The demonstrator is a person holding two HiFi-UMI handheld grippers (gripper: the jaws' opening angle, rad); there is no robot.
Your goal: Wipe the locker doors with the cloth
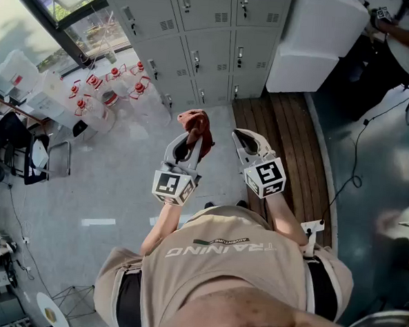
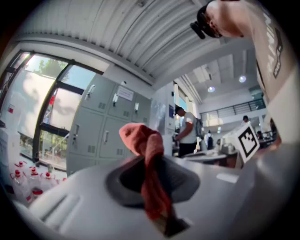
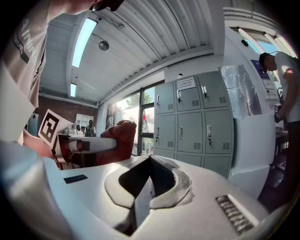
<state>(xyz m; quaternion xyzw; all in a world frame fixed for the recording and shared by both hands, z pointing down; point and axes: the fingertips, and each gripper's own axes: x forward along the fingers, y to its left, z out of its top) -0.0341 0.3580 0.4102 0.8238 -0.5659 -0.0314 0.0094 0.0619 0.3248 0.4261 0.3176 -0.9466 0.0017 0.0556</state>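
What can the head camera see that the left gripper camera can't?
Only the head view shows the brown wooden plank floor and the thin black cable. Only the left gripper view shows the white ribbed ceiling with its round lights. Both show the crumpled red cloth pinched in the left gripper and the grey metal lockers.

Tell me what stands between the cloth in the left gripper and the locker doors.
Nothing visible does. The cloth, clamped in the left gripper, faces the locker doors across bare floor. The water bottles stand off to the left.
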